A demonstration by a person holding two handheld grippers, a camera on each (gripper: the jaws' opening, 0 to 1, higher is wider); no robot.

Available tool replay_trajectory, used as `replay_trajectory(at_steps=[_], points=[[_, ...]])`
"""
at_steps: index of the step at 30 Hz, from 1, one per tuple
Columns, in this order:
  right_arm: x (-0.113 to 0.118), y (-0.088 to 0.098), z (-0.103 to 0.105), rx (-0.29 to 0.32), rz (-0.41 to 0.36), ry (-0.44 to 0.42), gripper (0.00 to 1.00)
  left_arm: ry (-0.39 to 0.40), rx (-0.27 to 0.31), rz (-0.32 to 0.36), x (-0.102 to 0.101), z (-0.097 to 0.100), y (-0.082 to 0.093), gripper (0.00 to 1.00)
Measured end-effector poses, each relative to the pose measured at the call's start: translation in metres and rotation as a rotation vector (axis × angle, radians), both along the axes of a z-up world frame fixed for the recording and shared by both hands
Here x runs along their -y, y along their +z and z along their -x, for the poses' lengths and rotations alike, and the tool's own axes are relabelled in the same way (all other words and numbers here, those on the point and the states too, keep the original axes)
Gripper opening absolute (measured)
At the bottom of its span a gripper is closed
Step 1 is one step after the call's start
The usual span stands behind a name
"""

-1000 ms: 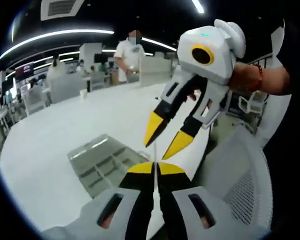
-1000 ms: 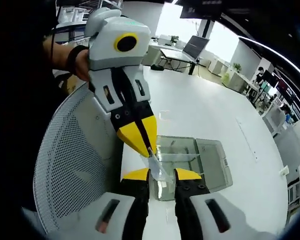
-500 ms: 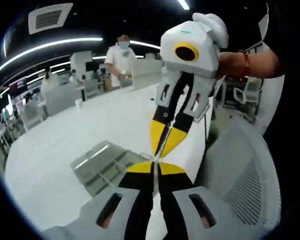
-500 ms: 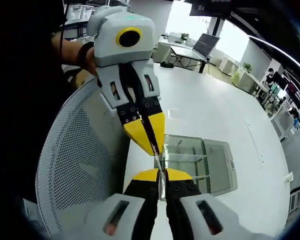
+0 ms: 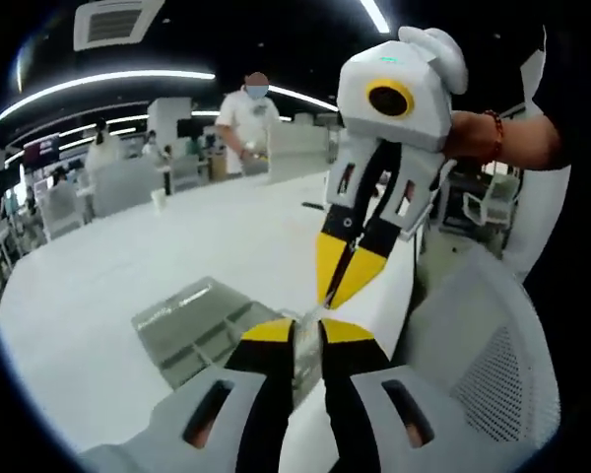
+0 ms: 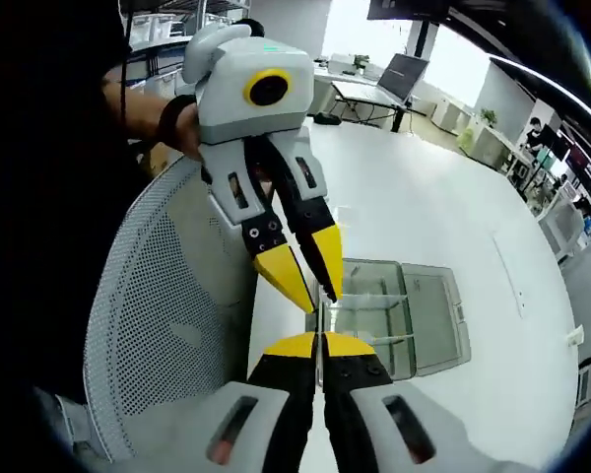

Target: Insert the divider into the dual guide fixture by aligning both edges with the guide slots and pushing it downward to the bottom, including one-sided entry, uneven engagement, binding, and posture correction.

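Observation:
The clear thin divider (image 6: 320,317) is seen edge-on, and my right gripper (image 6: 318,345) is shut on it. In the left gripper view the right gripper (image 5: 340,291) comes down from the upper right with its yellow tips pinched on the divider (image 5: 309,317). My left gripper (image 5: 306,331) is open, its jaws standing a little apart on either side of the plate. From the right gripper view the left gripper (image 6: 317,294) reaches in from the upper left with spread tips. The clear guide fixture (image 5: 192,325) (image 6: 414,315) lies on the white table, below and beyond both grippers.
A white mesh chair back (image 5: 473,365) (image 6: 167,315) stands close beside the grippers at the table's edge. The white table (image 5: 128,266) stretches away behind the fixture. A person (image 5: 246,118) stands at the far side. Desks and a monitor (image 6: 394,74) are in the background.
A second ago my left gripper held the divider and the right was open. The right shut on it, both held it, and now the left has opened.

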State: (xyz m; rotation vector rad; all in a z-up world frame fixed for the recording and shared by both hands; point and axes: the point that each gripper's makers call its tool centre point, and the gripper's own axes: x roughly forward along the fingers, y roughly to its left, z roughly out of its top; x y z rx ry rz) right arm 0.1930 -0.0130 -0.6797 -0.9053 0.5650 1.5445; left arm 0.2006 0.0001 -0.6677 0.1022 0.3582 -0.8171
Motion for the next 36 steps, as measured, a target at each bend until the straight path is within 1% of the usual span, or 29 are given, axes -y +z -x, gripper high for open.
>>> replay_trajectory(at_steps=[2,5,8,10,13,16,17,18,19,22,27,36], points=[[0.002,-0.001,-0.002,0.006,0.016,-0.001,0.00,0.000,-0.002,-0.010,-0.002,0.000,-0.001,0.13],[0.002,-0.002,-0.007,0.006,0.024,-0.009,0.00,0.015,-0.009,0.003,-0.008,-0.001,-0.002,0.16],[0.003,-0.006,-0.011,-0.005,0.050,-0.027,0.00,0.037,-0.015,-0.001,-0.015,-0.004,-0.005,0.20],[0.003,-0.006,-0.013,-0.009,0.051,-0.031,0.00,0.047,-0.014,-0.001,-0.019,-0.005,-0.005,0.23],[0.003,-0.008,-0.018,-0.015,0.061,-0.039,0.00,0.059,-0.020,0.013,-0.023,-0.006,-0.006,0.23],[0.005,-0.010,-0.024,-0.006,0.078,-0.046,0.00,0.060,-0.021,0.018,-0.024,-0.007,-0.005,0.24],[0.006,-0.010,-0.030,0.007,0.077,-0.058,0.00,0.061,-0.023,0.021,-0.025,-0.007,-0.005,0.25],[0.007,-0.010,-0.032,0.005,0.078,-0.065,0.00,0.062,-0.024,0.023,-0.026,-0.007,-0.006,0.25],[0.010,-0.011,-0.033,-0.018,0.092,-0.080,0.00,0.067,-0.024,0.023,-0.027,-0.008,-0.007,0.25],[0.013,-0.014,-0.040,-0.004,0.103,-0.081,0.00,0.075,-0.025,0.033,-0.030,-0.010,-0.008,0.28],[0.014,-0.018,-0.043,-0.012,0.129,-0.078,0.00,0.087,-0.032,0.041,-0.033,-0.012,-0.009,0.32],[0.013,-0.028,-0.055,-0.018,0.168,-0.059,0.00,0.115,-0.026,0.030,-0.044,-0.016,-0.011,0.40]])
